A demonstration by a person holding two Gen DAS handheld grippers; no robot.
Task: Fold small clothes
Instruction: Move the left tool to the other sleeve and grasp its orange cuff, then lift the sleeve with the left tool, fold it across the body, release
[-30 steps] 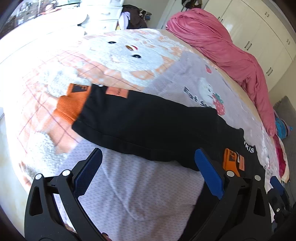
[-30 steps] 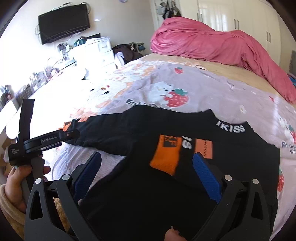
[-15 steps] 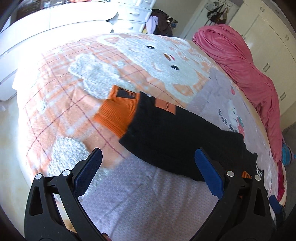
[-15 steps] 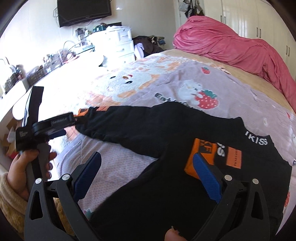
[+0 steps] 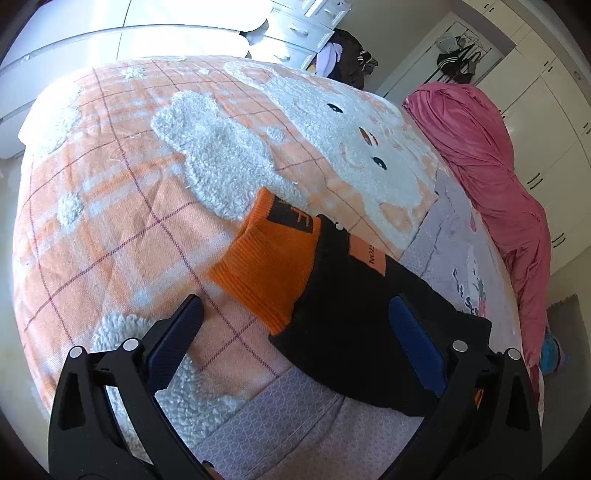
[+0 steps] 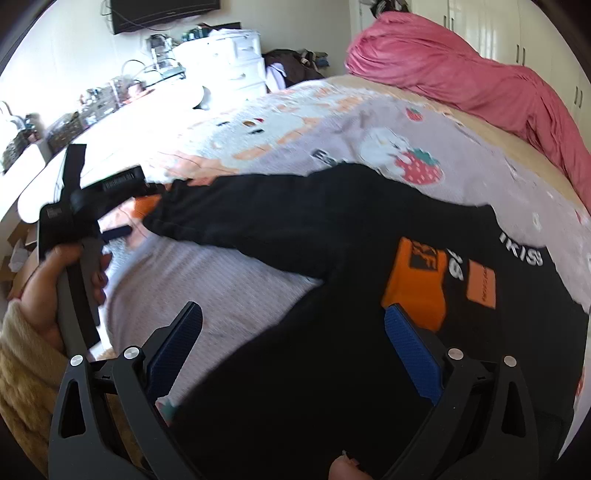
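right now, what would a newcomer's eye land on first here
Probably the black sweatshirt spread on the bed, its orange cuff lying bright on the peach bear blanket just ahead of the open left gripper. Next, the pink quilt heaped along the bed's far side by the white wardrobes.

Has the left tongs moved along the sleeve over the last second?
Yes. The left tongs travelled out along the black sleeve to its orange cuff, toward the bear blanket.

A home bedroom: a bed (image 5: 110,229) fills the middle, a heaped pink duvet (image 6: 461,70) along its far side, white wardrobes (image 5: 546,122) behind that, a drawer chest (image 6: 236,62) and wall television (image 6: 162,11) beyond its foot.
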